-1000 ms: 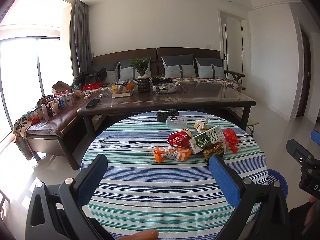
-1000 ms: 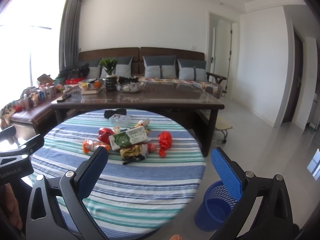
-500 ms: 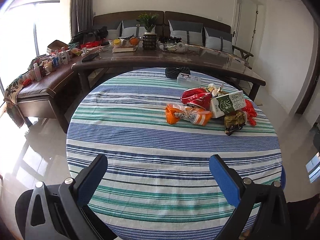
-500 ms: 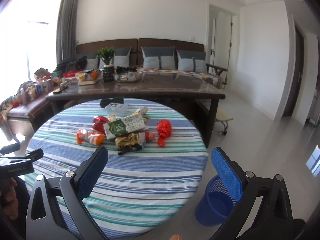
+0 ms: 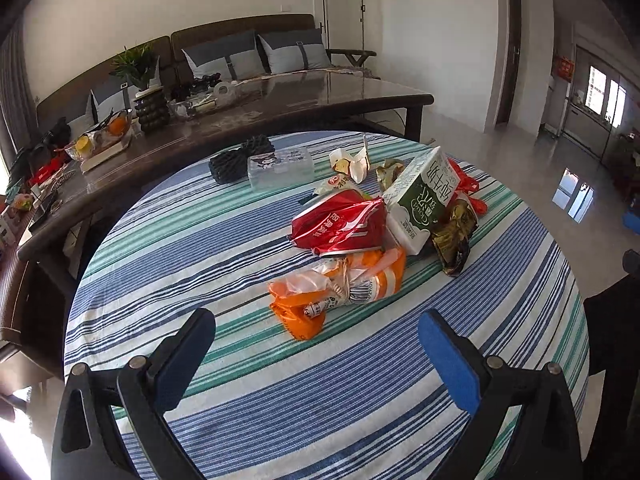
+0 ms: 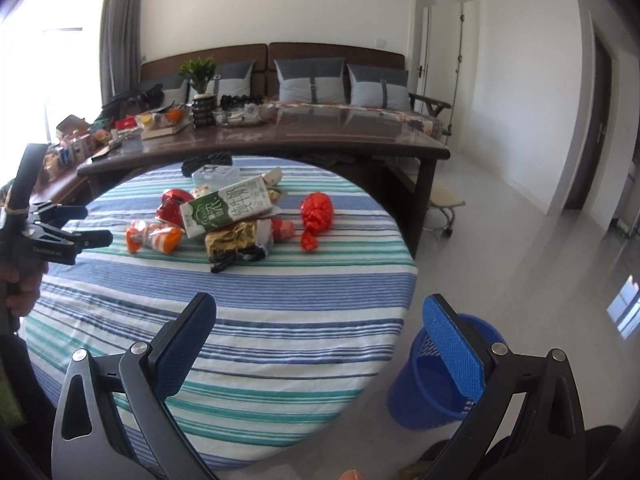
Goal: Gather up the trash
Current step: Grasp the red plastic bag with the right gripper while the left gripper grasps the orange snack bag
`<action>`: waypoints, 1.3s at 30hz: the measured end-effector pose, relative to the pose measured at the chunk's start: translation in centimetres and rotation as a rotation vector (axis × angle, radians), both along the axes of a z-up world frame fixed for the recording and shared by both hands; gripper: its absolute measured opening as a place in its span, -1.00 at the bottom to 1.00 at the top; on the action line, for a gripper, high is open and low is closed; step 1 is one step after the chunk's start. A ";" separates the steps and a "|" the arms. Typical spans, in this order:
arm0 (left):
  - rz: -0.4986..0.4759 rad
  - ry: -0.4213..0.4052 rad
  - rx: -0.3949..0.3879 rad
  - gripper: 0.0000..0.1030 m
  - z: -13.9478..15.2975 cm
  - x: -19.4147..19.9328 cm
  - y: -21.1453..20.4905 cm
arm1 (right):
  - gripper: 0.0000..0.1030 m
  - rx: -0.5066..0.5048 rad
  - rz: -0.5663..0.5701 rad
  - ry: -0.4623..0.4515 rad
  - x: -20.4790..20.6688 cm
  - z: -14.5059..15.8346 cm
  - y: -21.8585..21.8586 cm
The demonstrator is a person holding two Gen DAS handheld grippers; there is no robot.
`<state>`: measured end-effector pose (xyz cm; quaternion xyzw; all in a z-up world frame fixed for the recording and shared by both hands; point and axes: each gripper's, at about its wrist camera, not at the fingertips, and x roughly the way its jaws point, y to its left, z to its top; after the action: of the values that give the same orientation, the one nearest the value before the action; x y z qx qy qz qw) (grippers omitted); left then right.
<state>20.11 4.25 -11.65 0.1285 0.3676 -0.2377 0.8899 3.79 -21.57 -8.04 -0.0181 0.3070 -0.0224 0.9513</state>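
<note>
Left wrist view: left gripper spread, empty — orange wrapper just above frame centre. Advance, straddle, pinch. Right gripper spread; blue bin lower right.

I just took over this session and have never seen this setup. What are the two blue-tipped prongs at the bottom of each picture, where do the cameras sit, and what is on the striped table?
The prongs belong to a hand-held gripper: a person carries one in each hand, with a fisheye camera looking forward along its two fingers. One picture is from the left hand-held gripper, the other from the right hand-held gripper. Both are open and hold nothing.

On the round table lies a pile of trash: an orange wrapper nearest the left one, a red packet, a green and white milk carton, a gold wrapper and a red bag. A blue bin stands on the floor beside the table.
</note>
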 end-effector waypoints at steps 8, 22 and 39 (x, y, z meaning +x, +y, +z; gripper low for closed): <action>-0.112 0.090 -0.058 1.00 -2.2 5.9 -0.3 | 0.99 0.102 0.114 0.110 4.4 -2.0 -2.4; -0.400 0.206 -0.076 0.98 -4.4 6.4 -2.6 | 0.37 0.296 0.146 0.399 25.6 -6.4 -5.0; -0.171 0.302 -0.069 -0.12 -4.3 -0.7 -1.3 | -0.13 0.218 0.236 0.478 18.2 -4.8 -7.5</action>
<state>19.37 2.96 -15.97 0.0916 0.4765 -0.3415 0.8049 21.95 -29.09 -12.79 0.0439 0.5189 0.1267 0.8443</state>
